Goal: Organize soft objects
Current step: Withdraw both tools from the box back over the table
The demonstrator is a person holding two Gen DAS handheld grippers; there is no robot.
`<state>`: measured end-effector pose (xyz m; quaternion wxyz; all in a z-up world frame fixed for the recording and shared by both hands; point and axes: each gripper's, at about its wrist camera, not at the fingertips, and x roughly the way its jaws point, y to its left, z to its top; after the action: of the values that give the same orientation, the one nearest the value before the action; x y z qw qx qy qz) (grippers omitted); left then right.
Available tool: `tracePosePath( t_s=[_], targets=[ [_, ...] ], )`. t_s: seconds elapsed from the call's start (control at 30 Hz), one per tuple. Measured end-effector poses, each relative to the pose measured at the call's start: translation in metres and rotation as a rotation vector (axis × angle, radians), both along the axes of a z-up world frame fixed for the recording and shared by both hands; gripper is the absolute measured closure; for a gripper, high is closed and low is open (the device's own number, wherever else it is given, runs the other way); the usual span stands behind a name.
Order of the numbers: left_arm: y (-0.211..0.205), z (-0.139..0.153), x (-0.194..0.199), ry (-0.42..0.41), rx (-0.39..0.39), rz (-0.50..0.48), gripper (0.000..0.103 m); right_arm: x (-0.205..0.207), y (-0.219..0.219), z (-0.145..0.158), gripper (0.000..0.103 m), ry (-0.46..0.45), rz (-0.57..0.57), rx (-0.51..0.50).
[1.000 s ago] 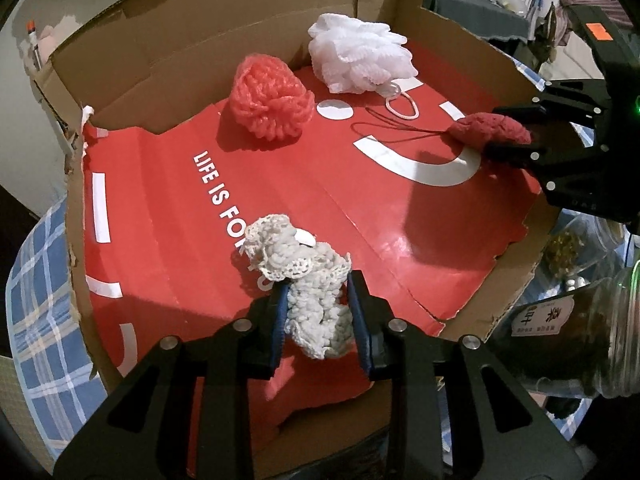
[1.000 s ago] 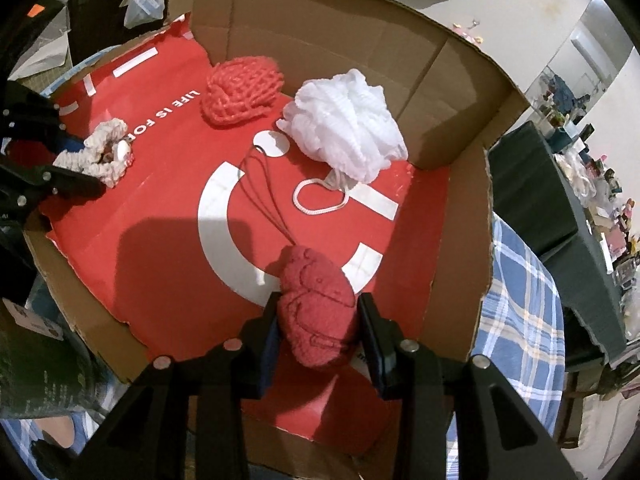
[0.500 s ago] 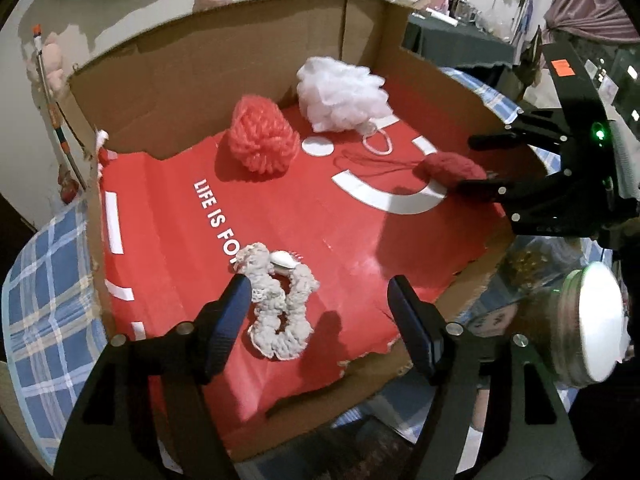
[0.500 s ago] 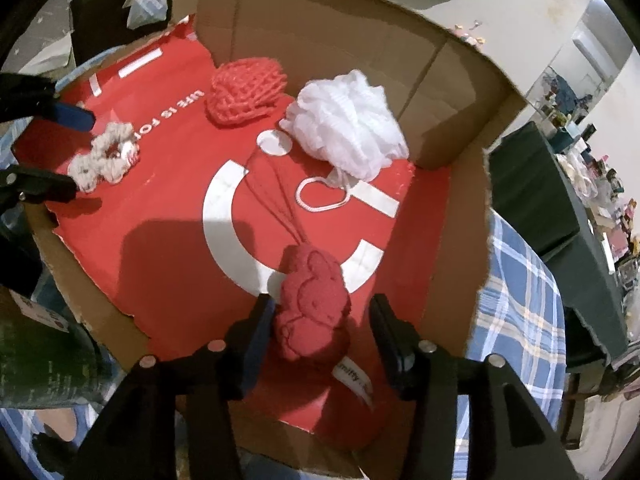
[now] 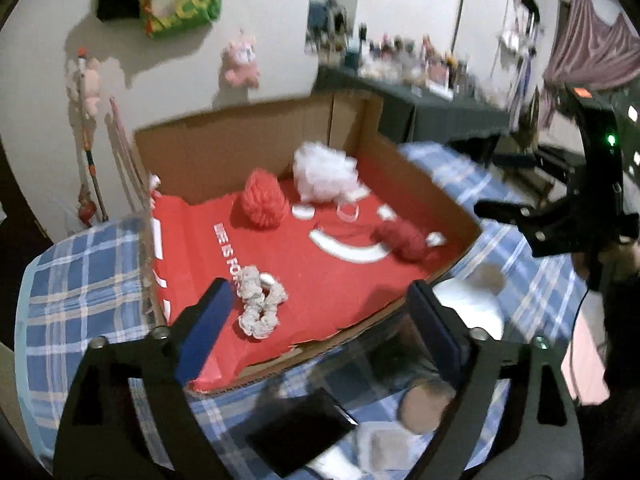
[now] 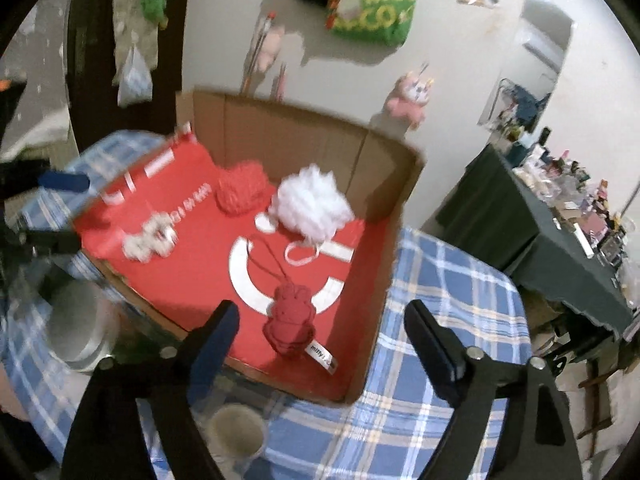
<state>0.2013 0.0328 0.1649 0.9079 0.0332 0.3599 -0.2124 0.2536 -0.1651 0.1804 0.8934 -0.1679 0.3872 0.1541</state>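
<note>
Claws: your left gripper (image 5: 316,320) is spread wide, empty, held above the near edge of the box (image 5: 248,148); right gripper (image 6: 320,336) likewise spread, empty, above the box's near right corner.

Progress, est.: four soft items sit inside the box, none in a claw. Looks done or nearly; can't tell if more items wait outside the frames.

Contents:
- Scrunchie (image 5: 260,304): cream, lacy, twisted loop; near-left of the red liner, by the white lettering.
- Plush (image 6: 290,326): dark red, flat, animal-shaped w/ cord and white tag; near-right, on the white arc.
- Red puff (image 5: 264,202): knit ball, back centre, near the back wall.
- White puff (image 5: 324,176): mesh ball w/ loop cord, back right, just beside the red puff.

All four lie apart, not stacked.
</note>
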Motion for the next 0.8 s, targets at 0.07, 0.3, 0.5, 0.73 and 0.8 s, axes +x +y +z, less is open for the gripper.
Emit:
tracePosePath(
  t_s=[0.07, 0.3, 0.5, 0.73, 0.8],
  targets=[
    [0.002, 0.01, -0.016, -0.044, -0.031, 0.009, 0.011, -0.016, -0.004, 0.017, 0.007, -0.043, -0.008, 0.047],
    [-0.002, 0.032, -0.08, -0.185, -0.106, 0.052, 0.006, -0.085, -0.01, 0.061, 0.0, -0.193, -0.012, 0.183],
    [-0.011, 0.032, -0.133, -0.277, -0.153, 0.091, 0.005, -0.151, -0.008, 0.076, 0.0, -0.301, 0.0, 0.262],
    [-0.021, 0.017, -0.178, -0.335, -0.171, 0.128, 0.002, -0.215, -0.005, 0.063, 0.0, -0.406, -0.041, 0.276],
    [-0.025, 0.012, -0.19, -0.361, -0.156, 0.145, 0.002, -0.225, -0.005, 0.056, 0.0, -0.4, -0.054, 0.303]
  ],
)
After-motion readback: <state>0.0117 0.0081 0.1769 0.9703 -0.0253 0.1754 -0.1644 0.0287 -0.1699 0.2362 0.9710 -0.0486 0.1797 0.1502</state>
